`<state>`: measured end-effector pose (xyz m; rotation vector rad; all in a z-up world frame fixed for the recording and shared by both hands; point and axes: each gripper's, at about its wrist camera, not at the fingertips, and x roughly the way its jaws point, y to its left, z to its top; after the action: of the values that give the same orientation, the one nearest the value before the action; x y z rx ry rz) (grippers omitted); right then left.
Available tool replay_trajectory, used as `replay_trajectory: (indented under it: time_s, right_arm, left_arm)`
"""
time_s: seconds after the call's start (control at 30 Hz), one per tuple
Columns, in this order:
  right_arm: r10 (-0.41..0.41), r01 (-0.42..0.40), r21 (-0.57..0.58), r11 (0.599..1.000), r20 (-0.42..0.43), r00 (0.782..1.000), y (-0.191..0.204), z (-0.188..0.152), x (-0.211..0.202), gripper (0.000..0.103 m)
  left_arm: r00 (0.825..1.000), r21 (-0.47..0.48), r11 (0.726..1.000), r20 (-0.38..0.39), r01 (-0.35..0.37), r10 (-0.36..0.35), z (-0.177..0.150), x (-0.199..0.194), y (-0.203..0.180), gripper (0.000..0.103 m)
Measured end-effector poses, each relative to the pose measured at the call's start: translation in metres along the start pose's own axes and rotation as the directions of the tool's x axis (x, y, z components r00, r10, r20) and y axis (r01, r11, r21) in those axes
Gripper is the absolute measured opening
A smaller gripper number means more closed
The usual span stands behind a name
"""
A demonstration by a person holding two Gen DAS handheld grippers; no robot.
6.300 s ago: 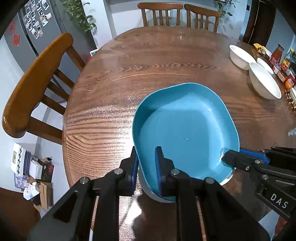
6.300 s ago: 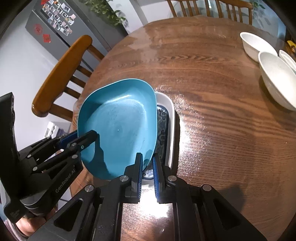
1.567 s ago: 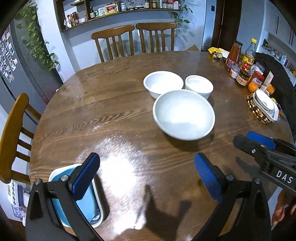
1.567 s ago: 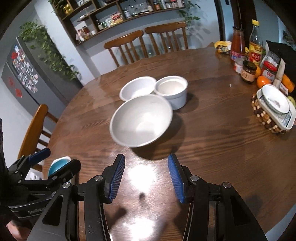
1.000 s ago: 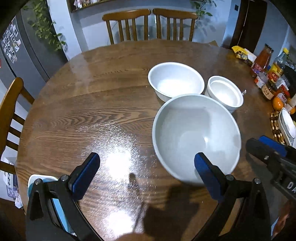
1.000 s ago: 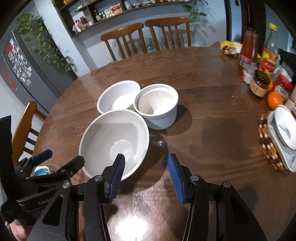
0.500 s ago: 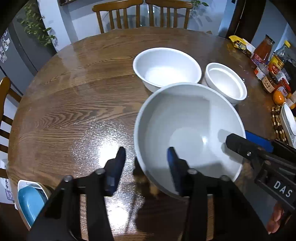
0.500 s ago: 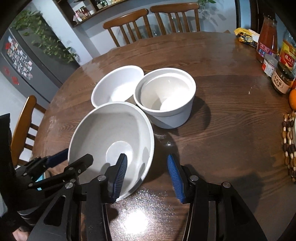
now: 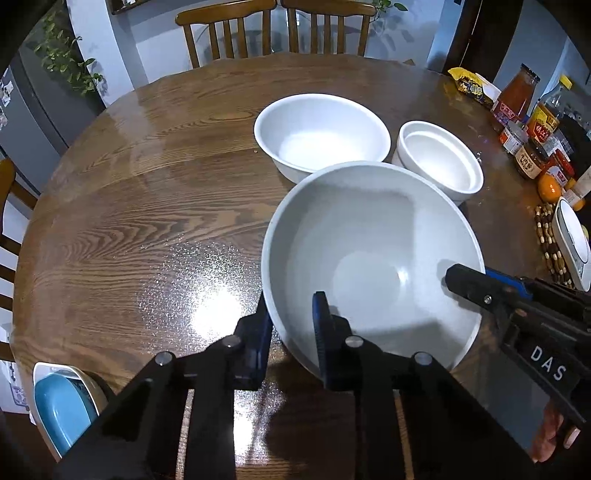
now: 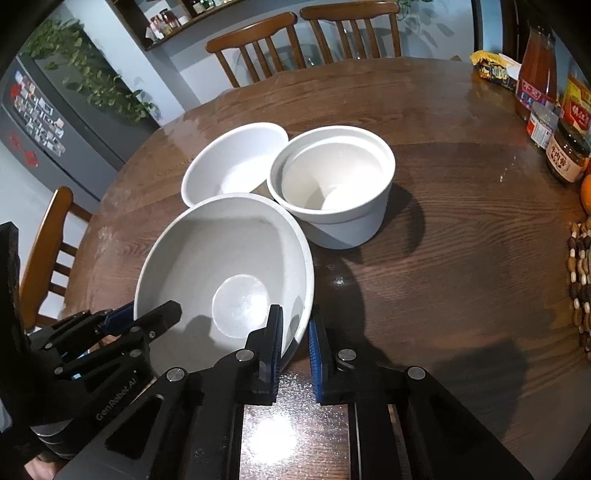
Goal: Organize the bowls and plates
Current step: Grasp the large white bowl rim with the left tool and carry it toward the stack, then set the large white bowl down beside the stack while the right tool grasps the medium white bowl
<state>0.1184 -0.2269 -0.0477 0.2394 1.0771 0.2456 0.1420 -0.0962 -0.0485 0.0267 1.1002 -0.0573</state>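
A large white bowl (image 9: 369,258) (image 10: 221,266) sits on the round wooden table (image 9: 147,229). My left gripper (image 9: 290,328) straddles its near left rim, one finger outside and one inside, and its jaws are closing on the wall. My right gripper (image 10: 295,336) straddles the right rim and its jaws are closing too, with the rim between the pads. Each gripper shows in the other's view: the right gripper (image 9: 480,284), the left gripper (image 10: 147,317). Behind stand a medium white bowl (image 9: 321,133) (image 10: 236,162) and a small deep white bowl (image 9: 439,162) (image 10: 332,184).
A blue plate (image 9: 62,410) lies in a white dish at the table's near left edge. Bottles and jars (image 9: 532,122) (image 10: 554,110), an orange and a beaded mat (image 9: 550,240) with a white dish crowd the right edge. Two chairs (image 9: 273,29) stand at the far side.
Both grippers came down onto the large white bowl and their jaws narrowed from wide apart to a tight straddle of its rim. The bowl now looks nearer and bigger.
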Motion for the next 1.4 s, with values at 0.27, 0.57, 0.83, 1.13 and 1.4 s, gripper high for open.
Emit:
replay_trajectory:
  time_s: [0.27, 0.57, 0.83, 1.13, 1.4]
  right_arm:
    - [-0.002, 0.003, -0.033, 0.999, 0.027, 1.000, 0.013, -0.005, -0.016, 0.014]
    - [0.055, -0.057, -0.084, 0.995, -0.034, 0.998, 0.042, -0.023, -0.015, 0.015]
    - [0.103, -0.122, -0.174, 0.977, -0.116, 0.988, 0.092, -0.037, 0.006, 0.015]
    - [0.098, -0.130, -0.227, 0.965, -0.146, 0.984, 0.124, -0.049, 0.019, 0.015]
    - [0.074, -0.106, -0.222, 0.969, -0.147, 0.986, 0.120, -0.046, 0.013, 0.024]
  left_arm:
    - [0.999, 0.004, 1.000, 0.033, -0.016, 0.016, -0.009, -0.019, 0.004, 0.019]
    - [0.999, -0.026, 0.999, 0.026, -0.041, 0.042, -0.041, -0.042, 0.037, 0.019]
    - [0.995, -0.112, 0.989, -0.014, -0.100, 0.099, -0.070, -0.048, 0.079, 0.019]
    - [0.990, -0.150, 0.979, -0.056, -0.137, 0.130, -0.088, -0.040, 0.102, 0.022]
    - [0.991, -0.162, 0.978, -0.042, -0.129, 0.124, -0.088, -0.043, 0.109, 0.062]
